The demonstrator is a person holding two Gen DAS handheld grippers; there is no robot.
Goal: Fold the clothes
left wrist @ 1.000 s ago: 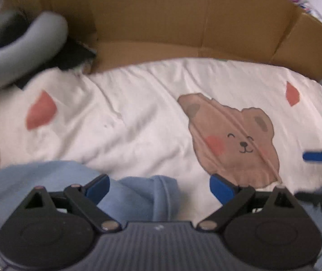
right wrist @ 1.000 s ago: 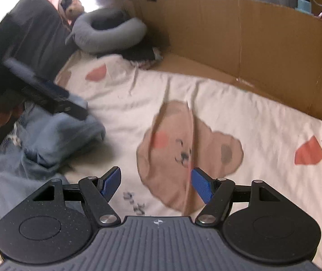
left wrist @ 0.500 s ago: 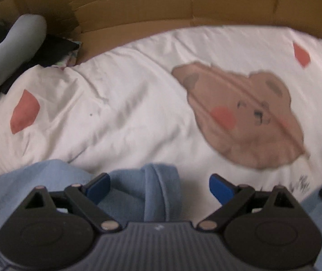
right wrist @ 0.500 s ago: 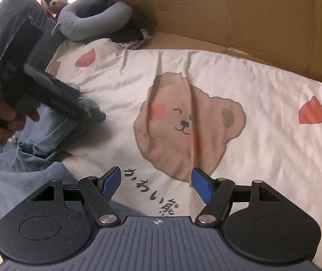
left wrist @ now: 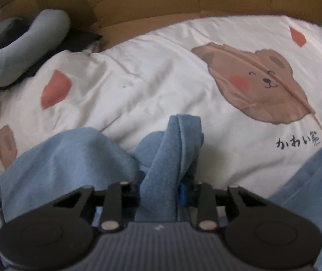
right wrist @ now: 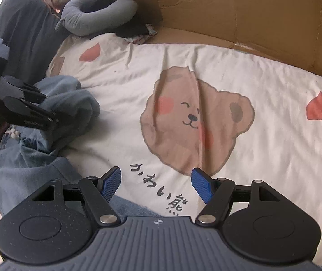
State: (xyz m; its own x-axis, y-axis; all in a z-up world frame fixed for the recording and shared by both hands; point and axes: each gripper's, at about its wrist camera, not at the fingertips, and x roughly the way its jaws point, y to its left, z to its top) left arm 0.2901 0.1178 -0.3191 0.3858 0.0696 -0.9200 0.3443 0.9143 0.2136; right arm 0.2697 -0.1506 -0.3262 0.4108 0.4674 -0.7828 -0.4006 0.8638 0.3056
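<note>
The left gripper [left wrist: 159,188] was closing its jaws on a bunched fold of the blue garment [left wrist: 167,158] at six o'clock on the bear-print bedsheet [left wrist: 161,72]. The right gripper [right wrist: 156,184] stood released, holding nothing.

Left gripper [left wrist: 159,190] tilted steeply down, jaws closing; right gripper [right wrist: 156,184] jaws wide apart.

Jeans [right wrist: 54,117] on bedsheet [right wrist: 262,103], at 9 o'clock of bear print [right wrist: 197,122]. Neck pillow [right wrist: 97,14] at 11. Cardboard [right wrist: 239,9] behind, 12 to 2.
</note>
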